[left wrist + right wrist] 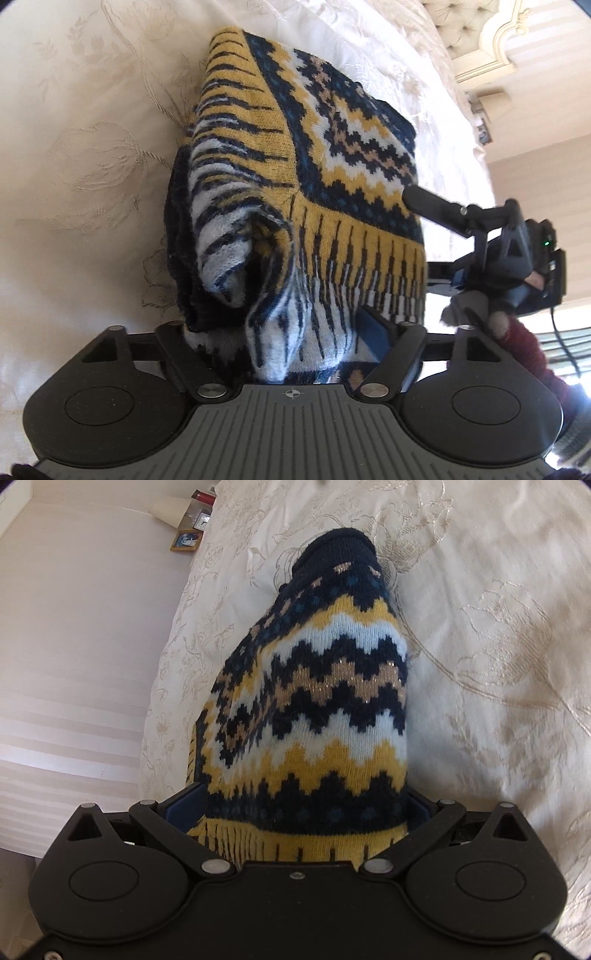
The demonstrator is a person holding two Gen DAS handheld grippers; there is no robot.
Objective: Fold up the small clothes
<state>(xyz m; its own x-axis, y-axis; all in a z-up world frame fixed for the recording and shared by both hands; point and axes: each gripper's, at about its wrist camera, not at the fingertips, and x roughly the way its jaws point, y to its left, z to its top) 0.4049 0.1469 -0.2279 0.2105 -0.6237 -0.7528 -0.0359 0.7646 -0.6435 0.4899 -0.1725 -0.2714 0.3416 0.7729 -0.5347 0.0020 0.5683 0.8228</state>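
Note:
A folded knit sweater (280,155) in navy, yellow and white zigzags lies as a thick bundle on the cream embroidered bedspread (92,147). My left gripper (291,325) has its jaws wide around the bundle's near end, and fabric fills the gap up to the blue pad (373,325). My right gripper (417,230) comes in from the right, one finger (424,201) on top of the sweater's edge and one beneath it. In the right wrist view the sweater (314,701) fills my right gripper (301,801) from pad to pad. Its navy collar end (340,546) points away.
The bedspread (498,664) stretches around the sweater on all sides. A tufted headboard (461,29) stands beyond the bed. A framed picture (186,541) and a lamp shade (170,511) are past the bed's edge by a striped wall (74,627). A red sleeve (524,336) holds the right gripper.

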